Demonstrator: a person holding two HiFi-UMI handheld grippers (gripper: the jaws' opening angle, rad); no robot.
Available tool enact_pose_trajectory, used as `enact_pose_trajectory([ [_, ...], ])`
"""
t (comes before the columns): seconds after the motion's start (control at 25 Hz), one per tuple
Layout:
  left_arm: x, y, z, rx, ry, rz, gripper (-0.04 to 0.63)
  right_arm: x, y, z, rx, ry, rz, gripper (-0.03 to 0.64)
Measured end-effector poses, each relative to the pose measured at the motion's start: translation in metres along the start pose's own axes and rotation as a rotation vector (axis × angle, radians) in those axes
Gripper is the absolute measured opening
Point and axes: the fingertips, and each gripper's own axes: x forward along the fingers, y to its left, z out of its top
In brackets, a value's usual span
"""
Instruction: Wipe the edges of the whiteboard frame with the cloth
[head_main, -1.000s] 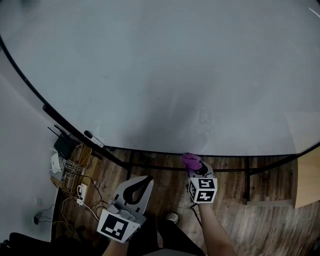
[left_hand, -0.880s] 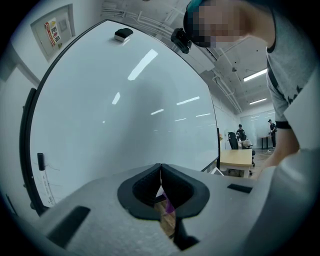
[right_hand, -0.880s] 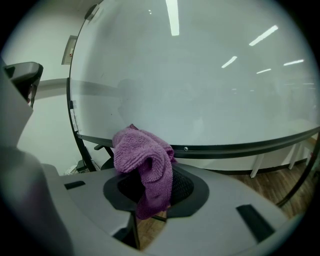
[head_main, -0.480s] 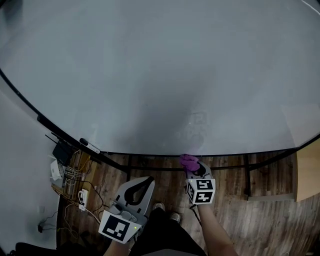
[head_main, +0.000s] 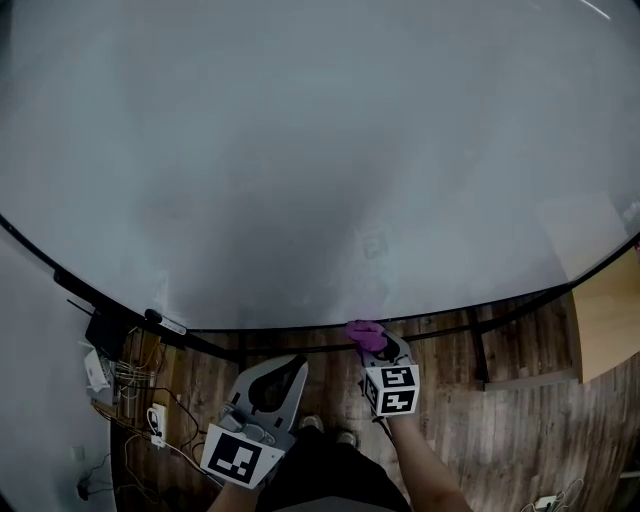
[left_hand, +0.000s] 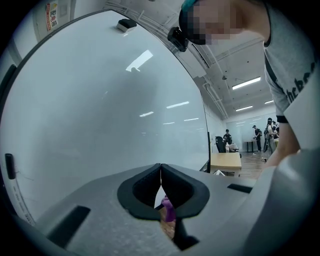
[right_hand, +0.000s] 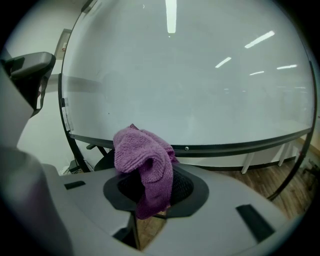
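Gripping the purple cloth (right_hand: 145, 162), the right gripper (head_main: 376, 347) has its jaws closed on the bunched middle, with loose folds standing above the tips. I judge the cloth light, soft and limp. A hold on the bunch is correct, since it leaves a free pad to drag. The cloth sits at lower centre of the head view, at the bottom edge of the whiteboard frame (right_hand: 225, 146). Left gripper (left_hand: 160, 176): jaws together, nothing between them, left of the cloth. Compared with half a second back, cloth and frame edge lie lower and slightly leftward in the picture; the left gripper's placement is nearly unchanged.
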Motion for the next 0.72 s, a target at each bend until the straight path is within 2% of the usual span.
enact_pose_trajectory([
  [0.24,-0.005,0.012,-0.005,-0.018,-0.005,-0.009,0.017,-0.001,-0.001,0.003,0.01,-0.005,-0.047,0.098],
  [0.4,-0.006,0.013,-0.004,-0.023,-0.01,0.003,0.017,-0.003,-0.002,0.003,0.012,-0.004,-0.045,0.098],
  [0.72,0.0,0.008,-0.002,-0.008,-0.038,0.117,0.017,0.0,-0.003,0.001,-0.018,0.0,0.037,0.098],
])
